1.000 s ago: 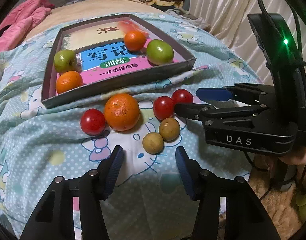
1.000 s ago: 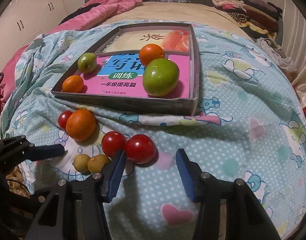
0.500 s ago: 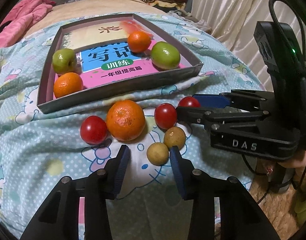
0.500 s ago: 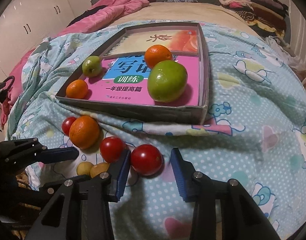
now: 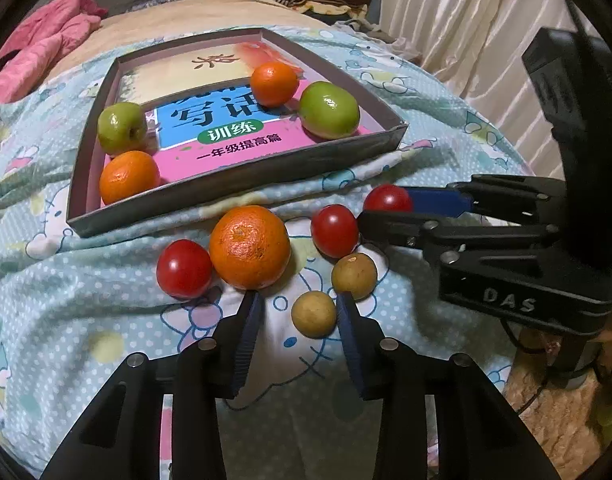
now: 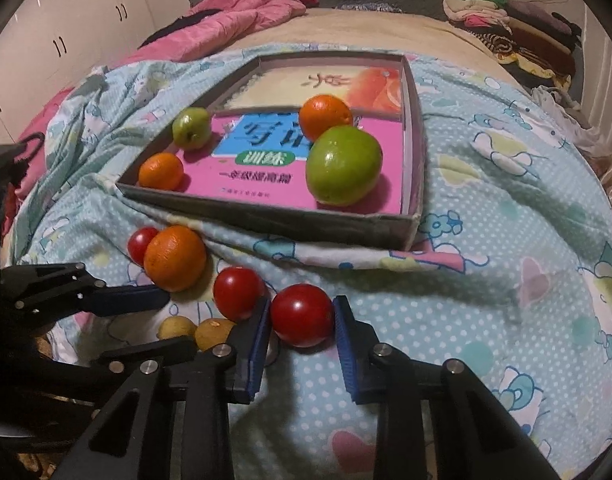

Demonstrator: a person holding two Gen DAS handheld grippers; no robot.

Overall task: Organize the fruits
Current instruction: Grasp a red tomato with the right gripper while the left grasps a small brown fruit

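A grey cardboard tray (image 5: 234, 190) (image 6: 266, 220) on the bed holds two oranges and two green fruits on a book. In front of it lie a large orange (image 5: 249, 246) (image 6: 175, 258), three red tomatoes and two small tan fruits. My left gripper (image 5: 300, 306) is open, its pads on either side of one tan fruit (image 5: 314, 315), the right pad close to it. My right gripper (image 6: 302, 312) has both pads against a red tomato (image 6: 302, 315) (image 5: 387, 199) resting on the sheet.
A second tomato (image 6: 238, 293) and a tan fruit (image 6: 214, 333) lie just left of my right gripper. Pink bedding (image 6: 234, 16) and stacked clothes (image 6: 506, 28) are at the back. A curtain (image 5: 466, 20) hangs on the right.
Both grippers moved forward and narrowed. The right one went from open in front of the tomato to closed on it. The left one came up around the tan fruit.
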